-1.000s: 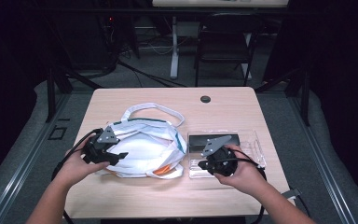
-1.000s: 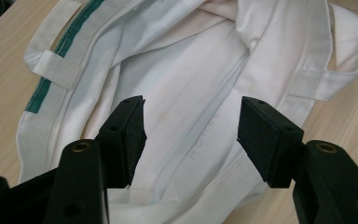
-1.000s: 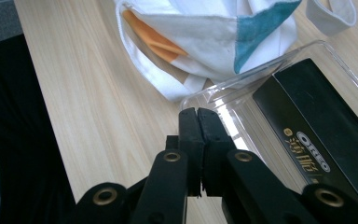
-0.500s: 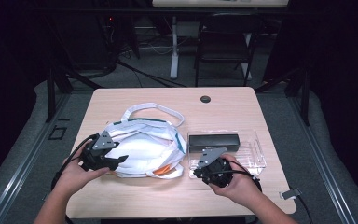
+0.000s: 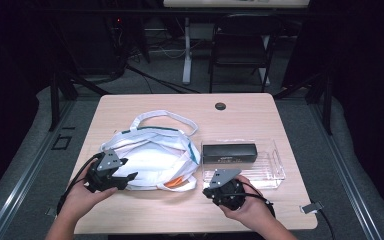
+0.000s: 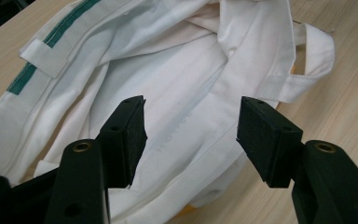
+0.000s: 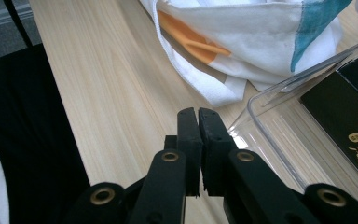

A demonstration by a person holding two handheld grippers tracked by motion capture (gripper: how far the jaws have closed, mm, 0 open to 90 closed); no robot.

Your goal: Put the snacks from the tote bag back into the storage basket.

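A white cloth tote bag (image 5: 152, 157) with teal trim and an orange patch lies crumpled at the table's middle left. My left gripper (image 5: 125, 176) hovers at its near left edge, jaws open, the bag's white fabric (image 6: 186, 93) below and between the pads without being pinched. My right gripper (image 5: 211, 192) is at the front of the table, just left of a clear plastic tray (image 5: 275, 172); its pads (image 7: 189, 126) are pressed together with nothing between them. A black box (image 5: 229, 151) with gold lettering rests in the tray (image 7: 279, 135), and the bag (image 7: 256, 32) is beyond the jaws.
A small black round grommet (image 5: 220, 106) sits near the table's far edge. Cables trail from both grippers off the front edge. A dark chair (image 5: 240, 45) and desk legs stand beyond the table. Bare wood (image 5: 145, 210) shows along the front.
Both hands have drawn back toward the table's front edge. The right gripper moved left and nearer, off the tray. The left gripper slid slightly back along the bag's edge.
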